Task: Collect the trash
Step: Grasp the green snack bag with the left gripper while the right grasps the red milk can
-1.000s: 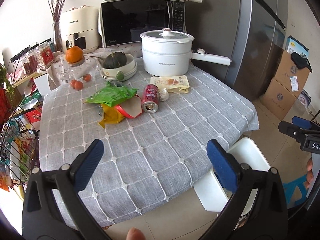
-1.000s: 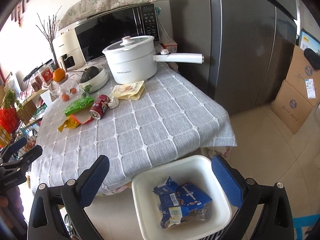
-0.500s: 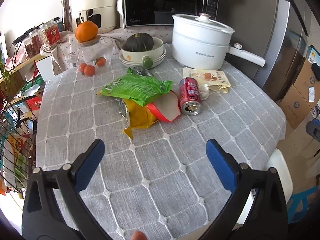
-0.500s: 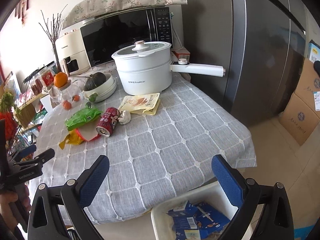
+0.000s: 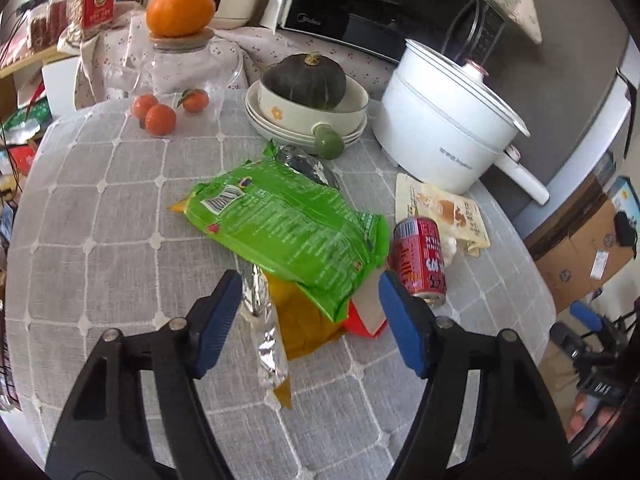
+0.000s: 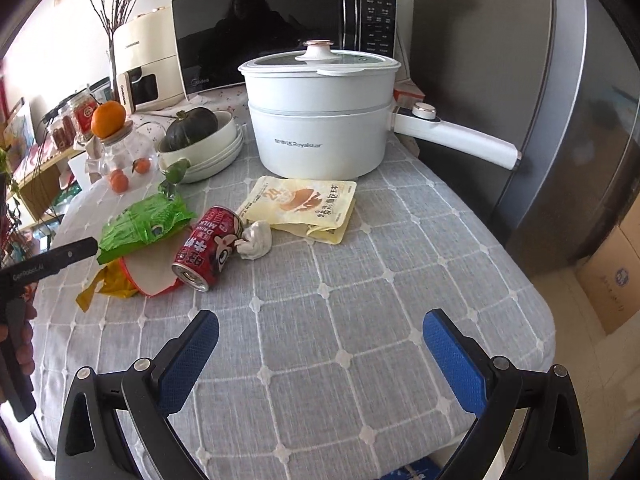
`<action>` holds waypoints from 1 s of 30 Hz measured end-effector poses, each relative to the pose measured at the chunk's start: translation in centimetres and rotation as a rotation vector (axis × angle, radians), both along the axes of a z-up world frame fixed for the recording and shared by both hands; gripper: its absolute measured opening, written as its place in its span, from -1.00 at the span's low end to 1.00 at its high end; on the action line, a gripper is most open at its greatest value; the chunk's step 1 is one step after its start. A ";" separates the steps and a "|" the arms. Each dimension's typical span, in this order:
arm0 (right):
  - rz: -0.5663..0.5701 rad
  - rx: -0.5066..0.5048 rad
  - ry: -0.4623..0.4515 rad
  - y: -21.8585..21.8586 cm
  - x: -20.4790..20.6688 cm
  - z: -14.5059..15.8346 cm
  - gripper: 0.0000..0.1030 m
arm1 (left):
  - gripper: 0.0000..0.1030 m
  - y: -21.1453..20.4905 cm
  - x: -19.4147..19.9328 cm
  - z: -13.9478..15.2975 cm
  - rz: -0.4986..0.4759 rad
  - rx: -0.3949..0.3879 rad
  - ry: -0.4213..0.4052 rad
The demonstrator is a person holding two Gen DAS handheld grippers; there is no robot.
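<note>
The white pot [image 6: 320, 120] reads "Royalstar", the microwave [image 5: 308, 22] "Midea", and the red can [image 6: 208, 246] seemingly "DRINK MILK".

A: where's the left gripper [image 5: 310, 312] at?
B: angled down over the green wrapper [image 5: 288, 226], jaws closing around the near end of the pile, pads not touching it yet.
A: and the right gripper [image 6: 320, 354]?
B: off to the wrapper's right, tilted down, jaws wide, nothing between them.
</note>
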State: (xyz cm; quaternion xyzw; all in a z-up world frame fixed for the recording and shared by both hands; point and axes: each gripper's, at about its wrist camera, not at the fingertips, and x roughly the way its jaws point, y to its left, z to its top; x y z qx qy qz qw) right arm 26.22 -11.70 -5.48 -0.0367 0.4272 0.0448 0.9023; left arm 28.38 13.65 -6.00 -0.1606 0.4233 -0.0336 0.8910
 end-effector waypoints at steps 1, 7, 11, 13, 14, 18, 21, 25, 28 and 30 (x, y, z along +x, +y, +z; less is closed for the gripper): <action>0.006 0.006 0.001 0.5 0.5 -0.3 1.00 | 0.39 0.6 0.6 -0.3 0.026 -0.028 0.012; 0.036 0.053 0.018 3.1 3.1 -1.6 1.00 | 0.38 3.4 3.4 -2.9 0.121 -0.140 0.090; 0.063 0.090 0.044 5.3 4.7 -2.6 1.00 | -0.19 5.0 4.5 -4.5 0.165 -0.238 0.112; 0.077 0.118 0.064 6.4 5.6 -3.3 1.00 | -0.48 5.5 4.7 -4.8 0.175 -0.283 0.102; 0.082 0.129 0.076 7.0 6.0 -3.7 0.99 | -0.67 5.7 4.8 -4.7 0.173 -0.293 0.093; 0.086 0.197 0.142 8.8 7.9 -5.8 0.76 | -0.90 5.9 4.7 -4.0 0.137 -0.300 0.044; 0.063 0.234 0.193 9.3 8.6 -7.5 0.24 | -0.95 5.9 4.2 -3.1 0.125 -0.276 0.004; 0.055 0.237 0.205 9.2 8.5 -8.3 0.05 | -0.97 5.7 3.3 -1.5 0.108 -0.234 -0.049; 0.069 0.215 0.196 8.7 7.8 -7.6 0.04 | -0.98 4.9 2.5 0.2 0.084 -0.198 -0.083; 0.073 0.212 0.184 8.1 7.1 -6.6 0.04 | -0.98 4.2 1.8 1.6 0.065 -0.170 -0.107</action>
